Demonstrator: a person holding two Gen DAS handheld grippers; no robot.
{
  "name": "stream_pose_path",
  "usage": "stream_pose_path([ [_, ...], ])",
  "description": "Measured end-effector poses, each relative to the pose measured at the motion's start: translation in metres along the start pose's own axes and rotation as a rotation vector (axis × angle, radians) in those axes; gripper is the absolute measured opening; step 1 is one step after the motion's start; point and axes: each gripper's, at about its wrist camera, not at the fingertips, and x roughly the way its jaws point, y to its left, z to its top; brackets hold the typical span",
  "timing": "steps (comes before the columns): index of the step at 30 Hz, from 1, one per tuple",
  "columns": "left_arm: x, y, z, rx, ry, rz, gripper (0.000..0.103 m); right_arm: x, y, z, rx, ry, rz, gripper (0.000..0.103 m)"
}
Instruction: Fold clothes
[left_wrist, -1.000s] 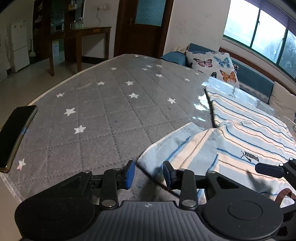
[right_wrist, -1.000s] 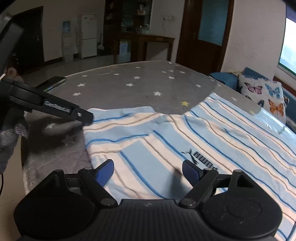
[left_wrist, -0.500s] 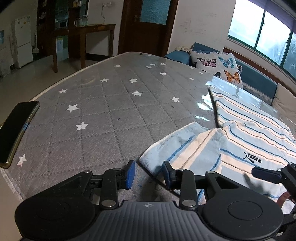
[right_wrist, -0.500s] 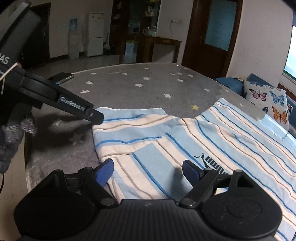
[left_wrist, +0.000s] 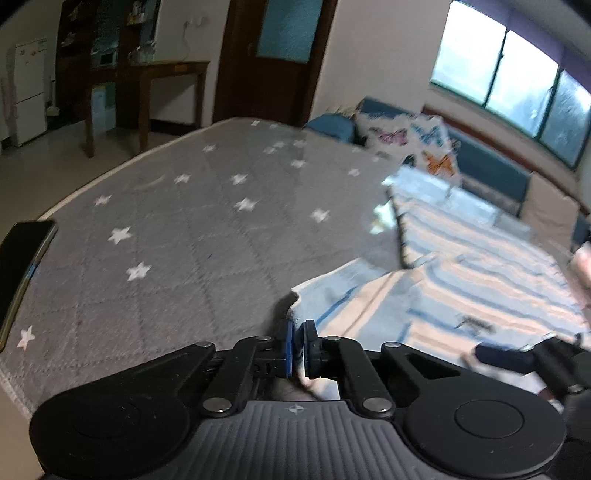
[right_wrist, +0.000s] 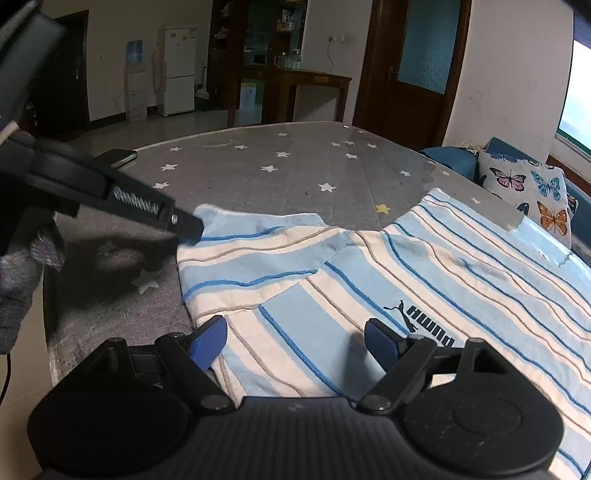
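a home's living room: a white fridge (right_wrist: 179, 70), a water dispenser (right_wrist: 135, 79), a wooden side table (right_wrist: 295, 88), a butterfly cushion (right_wrist: 524, 192) on a blue sofa (left_wrist: 491, 170).

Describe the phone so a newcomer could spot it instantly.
Start at the grey star-print table cover. Follow it to the far left edge, away from the striped shirt. The phone lies flat there: a dark, glossy slab, the only hard object on the cloth.

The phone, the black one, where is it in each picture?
Left wrist view: the phone lies at the far left edge, on the grey star cover.
Right wrist view: the phone is upper left, at the cover's far edge, behind the left tool.
Shared landmark: the butterfly pillow.
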Motion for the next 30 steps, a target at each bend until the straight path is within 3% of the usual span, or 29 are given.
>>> stream_pose_path([
  [6, -0.021, -0.022, 0.004, 0.03, -0.041, -0.159, 0.006, -0.012, -0.012, -0.004, 0.042, -0.008, -0.009, 0.084],
  [14, -0.033, -0.065, -0.007, 0.171, -0.049, -0.326, 0.006, -0.042, -0.047, -0.016, 0.117, -0.031, -0.103, 0.084],
  [26, -0.013, -0.1, -0.031, 0.272, 0.085, -0.424, 0.01, -0.063, -0.093, -0.028, 0.222, -0.052, -0.209, 0.084],
  [30, -0.02, -0.098, -0.029, 0.311, 0.073, -0.436, 0.011, -0.064, -0.098, -0.029, 0.232, -0.056, -0.213, 0.084],
])
